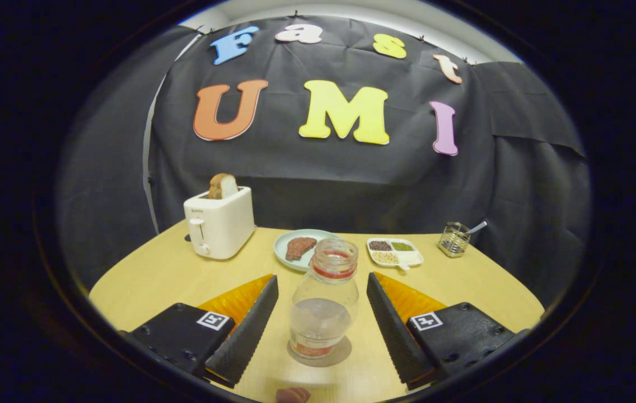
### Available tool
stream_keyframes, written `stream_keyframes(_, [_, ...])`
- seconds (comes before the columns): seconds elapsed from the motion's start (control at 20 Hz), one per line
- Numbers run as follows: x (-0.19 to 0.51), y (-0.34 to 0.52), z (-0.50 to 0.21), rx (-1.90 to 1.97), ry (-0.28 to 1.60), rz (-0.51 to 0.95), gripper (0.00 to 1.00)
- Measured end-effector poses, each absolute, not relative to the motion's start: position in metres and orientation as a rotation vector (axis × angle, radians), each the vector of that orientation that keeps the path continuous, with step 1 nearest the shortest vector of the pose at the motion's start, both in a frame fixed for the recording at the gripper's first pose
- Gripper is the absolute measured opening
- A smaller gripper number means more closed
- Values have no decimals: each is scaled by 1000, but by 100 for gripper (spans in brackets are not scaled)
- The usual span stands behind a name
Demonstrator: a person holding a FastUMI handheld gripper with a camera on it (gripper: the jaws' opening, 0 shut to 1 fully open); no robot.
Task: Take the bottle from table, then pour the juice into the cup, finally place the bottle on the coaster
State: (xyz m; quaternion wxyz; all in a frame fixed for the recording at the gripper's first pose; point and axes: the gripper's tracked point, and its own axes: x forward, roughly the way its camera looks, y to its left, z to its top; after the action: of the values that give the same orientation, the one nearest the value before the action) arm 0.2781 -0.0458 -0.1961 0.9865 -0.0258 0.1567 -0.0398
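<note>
Gripper [322, 310] of mine hovers low over the tan table [150, 280], its two black fingers [245, 330] spread wide apart and touching nothing. Between them stands the clear bottle [323, 299], upright, uncapped, with a little liquid in the bottom. Beyond it lie a pale plate [287, 246] holding a dark food piece and a white divided tray [394, 252] of grains. Further left is a white toaster [220, 221] with bread sticking up; far right, a small wire holder [454, 239].

Even overhead light is brightening the table [155, 274]; the bottle [323, 296] is casting a small soft shadow; fisheye distortion is bending the edges.
</note>
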Motion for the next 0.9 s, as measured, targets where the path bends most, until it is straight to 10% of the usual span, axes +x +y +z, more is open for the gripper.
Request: stream_keyframes(0.9, [15,-20,-17,77,5,-53,100])
